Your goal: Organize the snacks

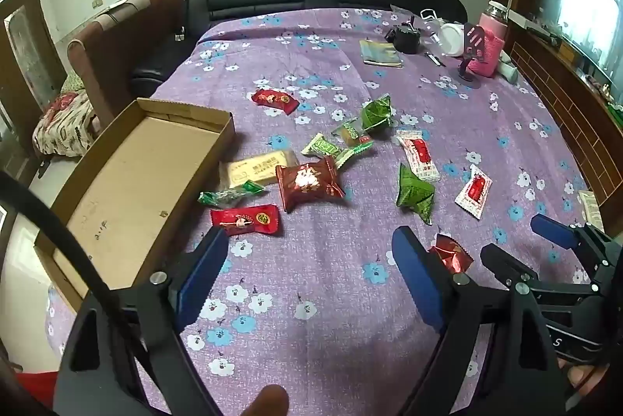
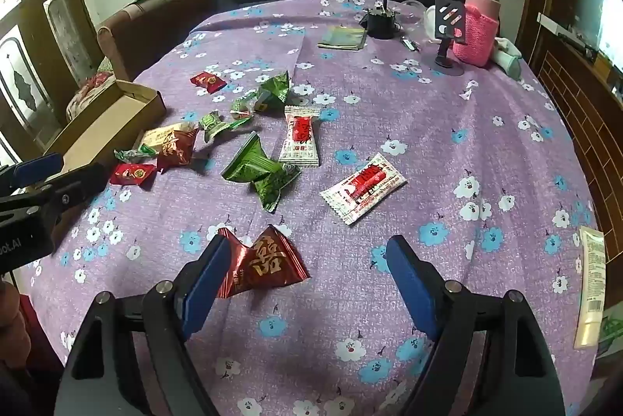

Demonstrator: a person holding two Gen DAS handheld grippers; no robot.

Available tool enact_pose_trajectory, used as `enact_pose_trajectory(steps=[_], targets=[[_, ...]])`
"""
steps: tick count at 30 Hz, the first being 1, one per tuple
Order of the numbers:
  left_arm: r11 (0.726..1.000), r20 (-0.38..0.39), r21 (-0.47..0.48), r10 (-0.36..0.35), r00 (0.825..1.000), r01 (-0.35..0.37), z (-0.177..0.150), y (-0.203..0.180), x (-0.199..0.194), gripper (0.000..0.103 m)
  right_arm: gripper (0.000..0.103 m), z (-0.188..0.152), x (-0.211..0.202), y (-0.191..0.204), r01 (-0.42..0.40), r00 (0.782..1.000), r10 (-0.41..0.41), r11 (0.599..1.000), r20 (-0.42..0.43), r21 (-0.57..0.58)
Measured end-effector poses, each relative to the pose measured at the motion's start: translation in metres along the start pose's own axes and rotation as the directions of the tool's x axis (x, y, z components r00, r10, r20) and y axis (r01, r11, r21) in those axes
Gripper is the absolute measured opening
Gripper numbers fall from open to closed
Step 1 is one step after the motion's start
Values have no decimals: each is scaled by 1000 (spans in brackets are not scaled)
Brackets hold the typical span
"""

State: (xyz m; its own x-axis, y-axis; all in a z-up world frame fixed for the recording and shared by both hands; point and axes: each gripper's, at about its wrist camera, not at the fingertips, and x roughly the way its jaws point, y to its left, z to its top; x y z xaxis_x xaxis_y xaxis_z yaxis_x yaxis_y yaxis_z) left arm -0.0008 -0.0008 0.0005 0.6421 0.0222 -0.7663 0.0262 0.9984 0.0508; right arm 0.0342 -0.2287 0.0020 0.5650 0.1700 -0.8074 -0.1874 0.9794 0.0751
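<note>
Snacks lie scattered over a purple flowered tablecloth (image 1: 311, 38), none yet in the cardboard box (image 1: 128, 174), which sits open at the table's left edge.

Nearest the box: a flat beige packet (image 1: 257, 170), a big red pouch (image 1: 309, 182) overlapping its right end, a green twisted candy (image 1: 229, 196), a red sachet (image 1: 245, 219) below that. Another red sachet (image 1: 274, 100) lies farther back. Green wrapped candies (image 1: 338, 143) cluster mid-table; a green pyramid pack (image 1: 375, 114) behind them, a second green pyramid pack (image 1: 414, 192) to the right. Two white-and-red sachets: one (image 1: 418, 153) beside the cluster, one (image 1: 473, 190) farther right.

Left gripper (image 1: 311, 260): released, blue pads wide apart, bare cloth between them, left pad tip just below the red sachet.

Right gripper (image 2: 307, 268): released, pads wide apart. A red foil pyramid candy (image 2: 264, 266) with a gold character lies between them, close against the left pad; touching or not, cannot tell. It rests flat on the cloth.

Far end of table: pink-sleeved bottle (image 2: 477, 22), phone stand (image 2: 447, 26), black container (image 2: 379, 22), green booklet (image 2: 342, 38). A cream tube (image 2: 592, 283) lies at the right edge.
</note>
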Motion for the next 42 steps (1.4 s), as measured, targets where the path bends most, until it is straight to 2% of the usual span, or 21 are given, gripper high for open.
enact_pose_trajectory(steps=[7,14,28,42], targets=[[1000,-18,-10,-2,1000,2,-5,-7,1,86,82,-2,0,-1,6,1000,-6,1000,0,5],[997,-62,-42,-61,996,59,-5,10,11,86,82,-9,-5,-11,21,1000,-22,999,21,34],[996,-66,-28,-84,994,83,-10,5,14,86,82,-18,-11,-13,53,996,-57,997,72,64],[995,-71,-45,-88,994,85,-9,3,14,86,83,-20,-11,-18,60,995,-65,996,70,71]])
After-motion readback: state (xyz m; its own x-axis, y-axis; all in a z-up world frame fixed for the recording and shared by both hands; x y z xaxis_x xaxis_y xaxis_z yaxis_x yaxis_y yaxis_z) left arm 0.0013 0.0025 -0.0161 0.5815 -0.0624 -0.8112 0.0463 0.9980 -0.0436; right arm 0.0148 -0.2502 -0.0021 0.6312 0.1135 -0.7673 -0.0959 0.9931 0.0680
